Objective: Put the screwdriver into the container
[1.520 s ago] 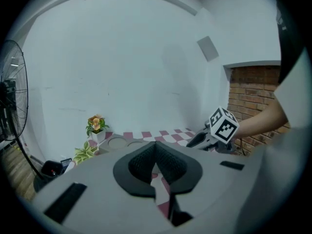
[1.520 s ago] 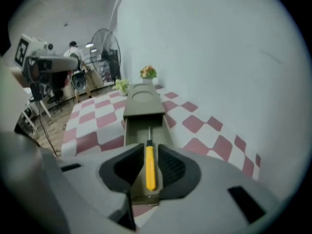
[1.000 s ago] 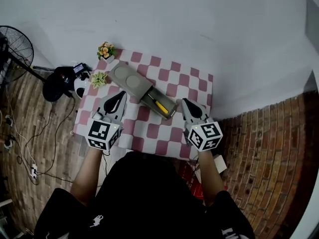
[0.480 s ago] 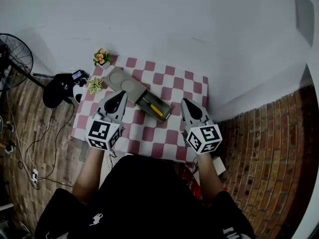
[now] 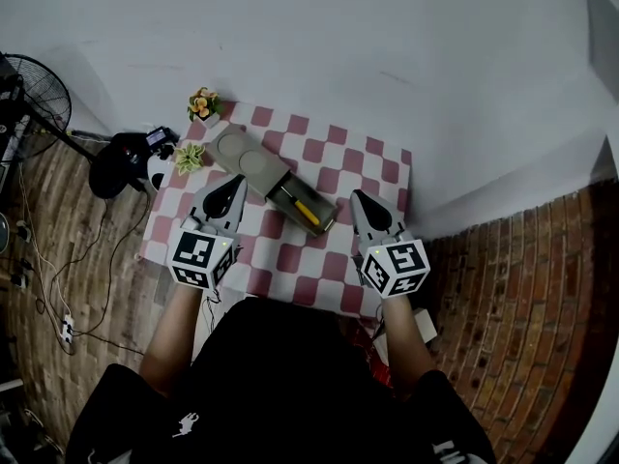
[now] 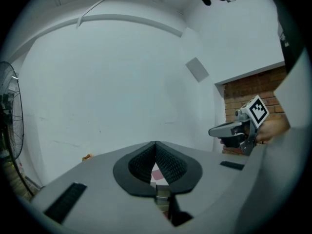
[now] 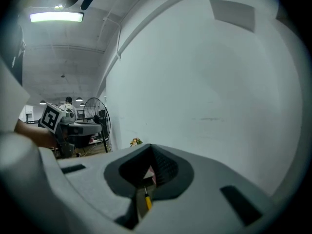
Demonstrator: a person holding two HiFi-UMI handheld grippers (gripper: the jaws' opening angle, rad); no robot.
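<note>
While both tongs hover over the checkered table (image 5: 334, 158), the task looks done. The grey container (image 5: 247, 158) lies diagonally mid-table, its tray end open toward the person. Left gripper (image 5: 230, 189) sits just left of the container, jaws together with nothing between them. Right gripper (image 5: 363, 204) sits just right of it, jaws also closed and empty. The screwdriver (image 5: 307, 211) lies lengthwise inside the open tray, yellow handle visible. The right gripper view shows it through the gap below the shut jaws, not gripped. Handling guess: light, rigid, smooth plastic handle, thin metal shaft, so it may roll or slip. If it needs re-seating, pinch across the handle mid-length, not the shaft.
</note>
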